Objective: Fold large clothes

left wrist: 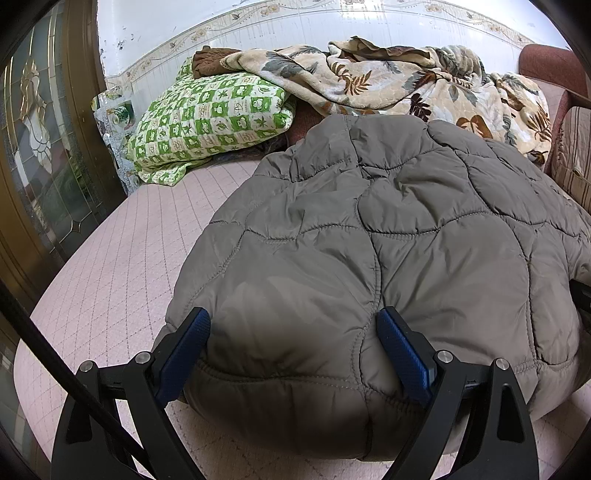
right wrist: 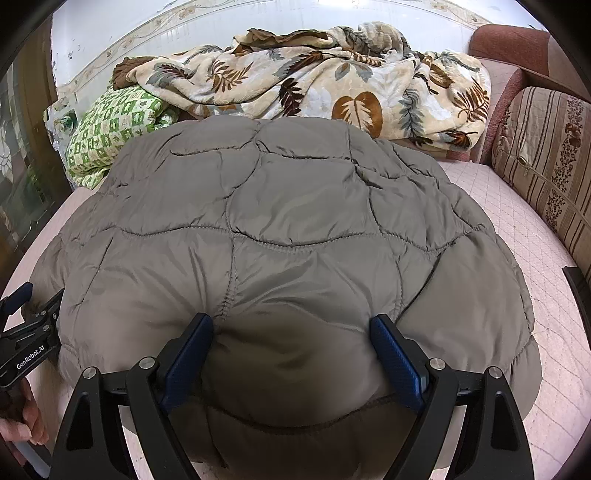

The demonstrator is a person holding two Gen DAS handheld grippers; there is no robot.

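Grippers first: left gripper point(left wrist: 293, 341) and right gripper point(right wrist: 291, 341) both spread wide, each straddling a puffed bulge at the near hem of the jacket point(left wrist: 388, 221), blue pads point(left wrist: 184, 354) flanking the padding rather than clearly pinching it; whether any real hold existed, impossible to tell. Jacket lay back-up in the middle of the bed point(left wrist: 110, 277), grey-brown and quilted, hem toward the cameras.

Judged as the start of a fold: both tools set on the hem, side by side, fold not yet made. Next move called for closing firmly on the thick, slippery padding, then lifting both sides evenly and carrying the hem away toward the collar.

Beyond: pink quilted cover underneath, green checked pillow point(left wrist: 207, 122) and leaf-print blanket point(left wrist: 406, 81) heaped against the tiled wall point(left wrist: 166, 22), striped cushion point(right wrist: 546, 155) at right, leaded-glass door point(left wrist: 37, 129) at left.
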